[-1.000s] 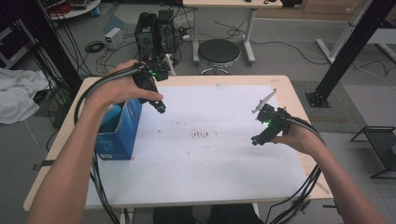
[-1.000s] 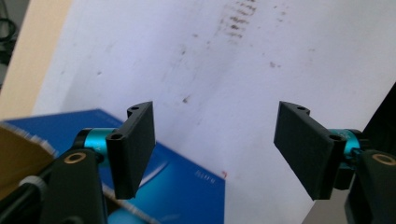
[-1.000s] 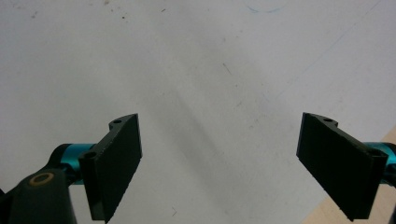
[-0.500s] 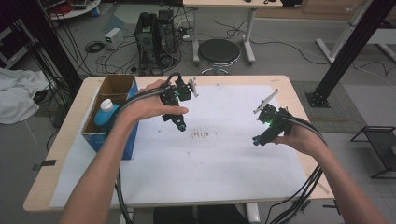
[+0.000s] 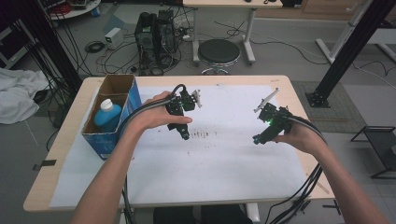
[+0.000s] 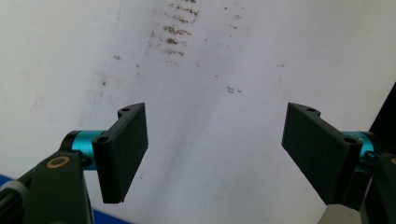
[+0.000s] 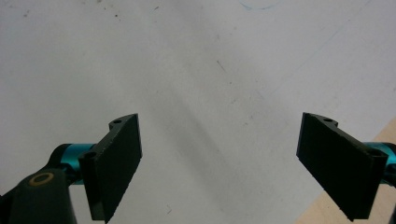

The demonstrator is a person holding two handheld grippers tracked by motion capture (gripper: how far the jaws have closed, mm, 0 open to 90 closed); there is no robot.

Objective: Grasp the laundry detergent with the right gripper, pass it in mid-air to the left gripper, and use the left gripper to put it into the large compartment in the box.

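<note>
Bottle [image 5: 106, 115] is the nearest thing worth taking: blue body, white cap, standing upright in the near compartment of the cardboard box [image 5: 117, 86] at the left of the table [image 5: 299, 98]. My left gripper [image 5: 185, 136] hangs over the white sheet [image 5: 224, 163], just right of the box, above a patch of brown specks [image 5: 201, 135]; in the left gripper view its fingers [image 6: 122, 154] stand wide with nothing between them. My right gripper [image 5: 258, 139] sits well apart at the right, jaws equally wide and empty.

Handling, my guess: plastic, fairly light, smooth and a bit slippery; the body may give if squeezed hard. The box walls crowd the body, so I would grip at the cap or the neck under it, come straight down, and lift vertically to clear the divider. Contents unknown, so keep it upright.
</note>
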